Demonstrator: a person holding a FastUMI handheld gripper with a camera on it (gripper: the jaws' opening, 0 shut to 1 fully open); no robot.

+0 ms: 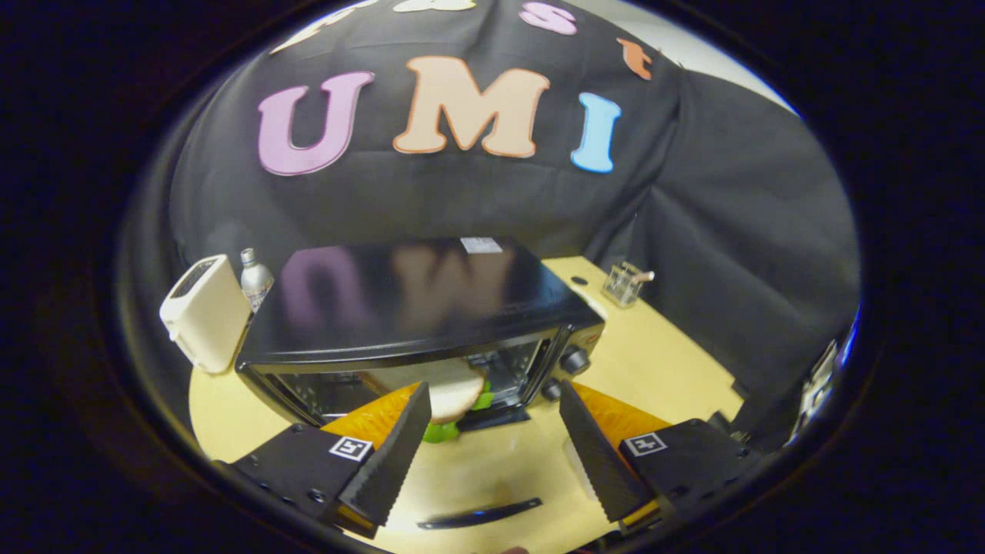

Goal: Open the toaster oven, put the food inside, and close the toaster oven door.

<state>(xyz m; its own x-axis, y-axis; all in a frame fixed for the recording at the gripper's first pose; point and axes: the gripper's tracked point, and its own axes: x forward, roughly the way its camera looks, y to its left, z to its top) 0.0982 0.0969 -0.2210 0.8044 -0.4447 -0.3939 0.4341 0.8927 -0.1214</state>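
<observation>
Two fingers of the gripper (492, 442) stand spread apart, grasping nothing. Just ahead, the toaster oven (415, 308) sits open on the table (662, 362), with the sandwich (450, 396) at its mouth. White toaster (204, 312) beside it.

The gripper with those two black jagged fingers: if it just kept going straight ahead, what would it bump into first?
Probably the sandwich lying in the open toaster oven. The gripper is open, holding nothing, and the sandwich sits just beyond its left finger. Depth is hard to judge here.
</observation>
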